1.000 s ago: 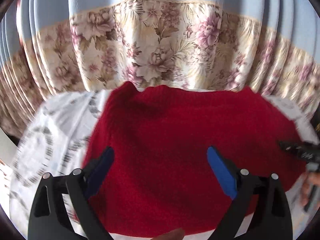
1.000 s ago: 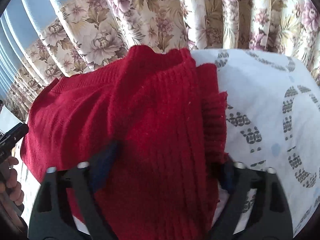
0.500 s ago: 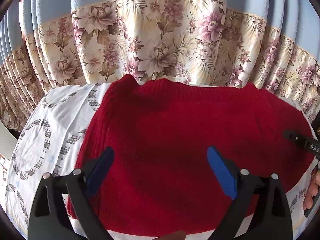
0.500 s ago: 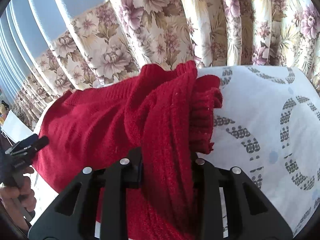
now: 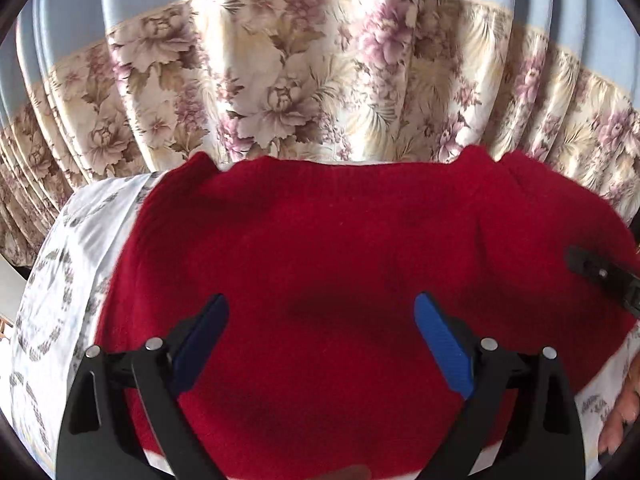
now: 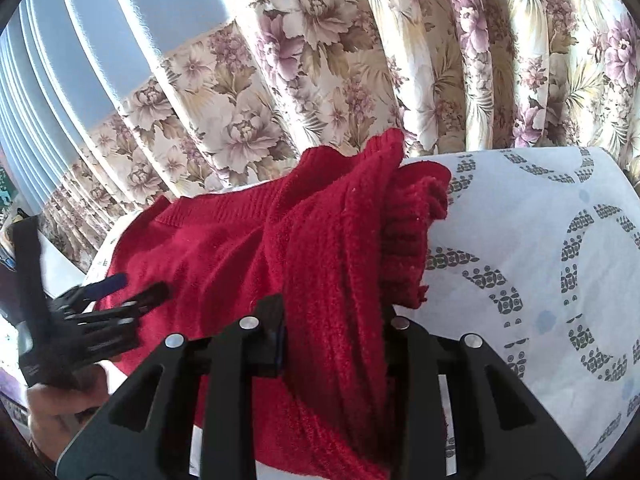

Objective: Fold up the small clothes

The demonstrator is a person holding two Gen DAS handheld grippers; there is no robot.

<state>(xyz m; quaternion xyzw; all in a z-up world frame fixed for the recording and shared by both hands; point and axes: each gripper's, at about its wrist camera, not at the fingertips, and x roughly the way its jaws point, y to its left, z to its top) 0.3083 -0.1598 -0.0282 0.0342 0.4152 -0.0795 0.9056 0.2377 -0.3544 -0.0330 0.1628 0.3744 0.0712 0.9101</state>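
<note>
A red knit sweater (image 5: 344,264) lies spread on a white patterned cloth. My left gripper (image 5: 320,340) hovers open above its near half, blue pads wide apart, nothing between them. In the right wrist view my right gripper (image 6: 334,332) is shut on a bunched fold of the red sweater (image 6: 336,248), lifting that side up off the cloth; a ribbed cuff (image 6: 412,232) hangs beside the fold. The left gripper (image 6: 116,292) shows at the left edge there, held by a hand. The right gripper's tip (image 5: 600,276) pokes in at the right of the left wrist view.
The white cloth with dark ring patterns (image 6: 540,272) covers the surface to the right of the sweater and also at the left (image 5: 68,280). A floral curtain (image 5: 320,92) hangs right behind the far edge.
My right gripper closed on the sweater's right side and lifted the bunched fold. The left gripper stayed open and moved slightly over the sweater.
</note>
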